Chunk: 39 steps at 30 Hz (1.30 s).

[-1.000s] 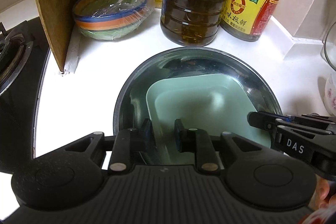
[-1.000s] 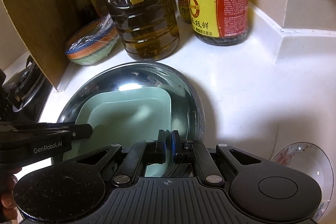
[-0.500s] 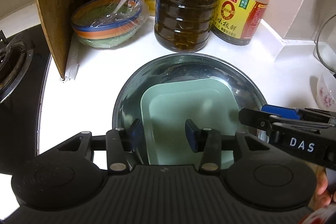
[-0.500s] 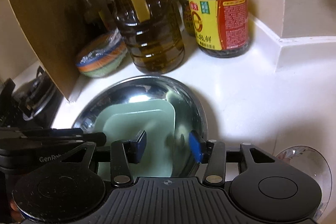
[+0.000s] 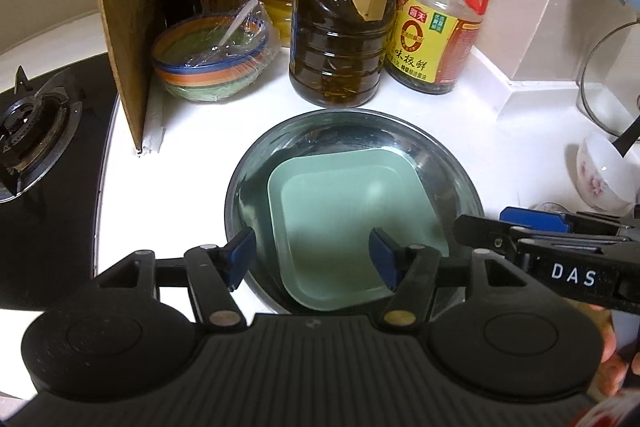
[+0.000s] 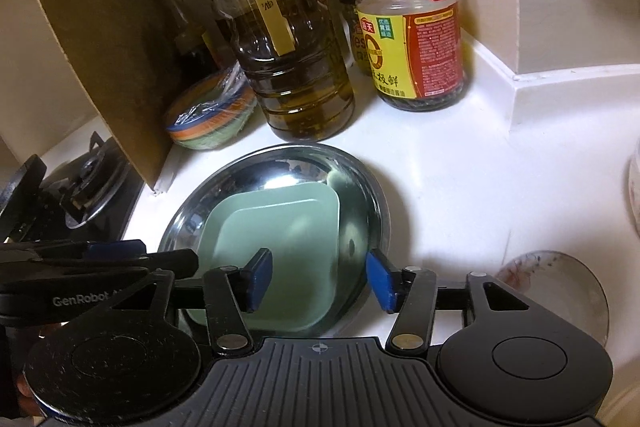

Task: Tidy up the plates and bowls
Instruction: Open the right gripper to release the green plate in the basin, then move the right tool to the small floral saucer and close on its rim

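Left wrist view: left gripper (image 5: 312,259) jaws are being spread apart, nothing clamped.
Right wrist view: right gripper (image 6: 318,281) jaws are being spread apart, empty.
Green plate (image 5: 352,223): is being cradled inside the steel bowl (image 5: 448,155) on the counter (image 5: 192,187).

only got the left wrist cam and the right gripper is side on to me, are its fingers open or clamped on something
Observer: Open. The right gripper has just been opening its fingers; the green plate and the metal bowl show through the gap, but neither pad presses on them.
Operator: anything on the counter to its right
Observer: A glass dish, clear with a reddish pattern, lies on the counter, apart from the metal bowl.
Operator: whats behind the soy sauce bottle
Observer: A small jar with a dark lid stands behind the soy sauce bottle, between it and the oil bottle.
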Each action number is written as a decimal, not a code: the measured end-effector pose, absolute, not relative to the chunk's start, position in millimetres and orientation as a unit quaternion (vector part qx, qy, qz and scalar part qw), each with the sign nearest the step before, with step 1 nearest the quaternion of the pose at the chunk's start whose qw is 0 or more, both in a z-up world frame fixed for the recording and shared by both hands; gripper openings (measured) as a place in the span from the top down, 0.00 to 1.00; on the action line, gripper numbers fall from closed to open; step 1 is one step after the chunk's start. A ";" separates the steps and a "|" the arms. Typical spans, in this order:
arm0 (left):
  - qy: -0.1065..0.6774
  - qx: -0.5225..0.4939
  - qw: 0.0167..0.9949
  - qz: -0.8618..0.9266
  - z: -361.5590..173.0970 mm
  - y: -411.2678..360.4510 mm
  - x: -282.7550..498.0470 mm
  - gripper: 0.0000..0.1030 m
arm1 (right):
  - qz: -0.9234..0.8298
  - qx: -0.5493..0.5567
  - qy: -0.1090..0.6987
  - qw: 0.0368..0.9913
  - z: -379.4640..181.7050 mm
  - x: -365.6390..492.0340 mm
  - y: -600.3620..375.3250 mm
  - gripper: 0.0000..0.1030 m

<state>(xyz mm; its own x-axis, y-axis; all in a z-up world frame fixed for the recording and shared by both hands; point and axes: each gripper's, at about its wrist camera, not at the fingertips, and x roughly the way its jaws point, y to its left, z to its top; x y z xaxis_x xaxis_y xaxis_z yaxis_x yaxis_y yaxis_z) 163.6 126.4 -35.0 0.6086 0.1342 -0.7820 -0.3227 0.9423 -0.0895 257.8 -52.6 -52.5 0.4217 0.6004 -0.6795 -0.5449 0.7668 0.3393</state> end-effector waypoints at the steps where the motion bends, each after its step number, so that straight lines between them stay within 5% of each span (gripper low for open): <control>1: 0.423 -0.111 0.890 0.128 -33.8 124.9 161.1 0.41 | 0.339 0.036 0.417 0.843 -51.5 255.5 -54.9 0.41; 39: 0.435 -0.077 0.896 0.035 -26.5 33.7 115.5 0.41 | 0.287 0.047 0.438 0.850 -40.0 174.6 -147.7 0.35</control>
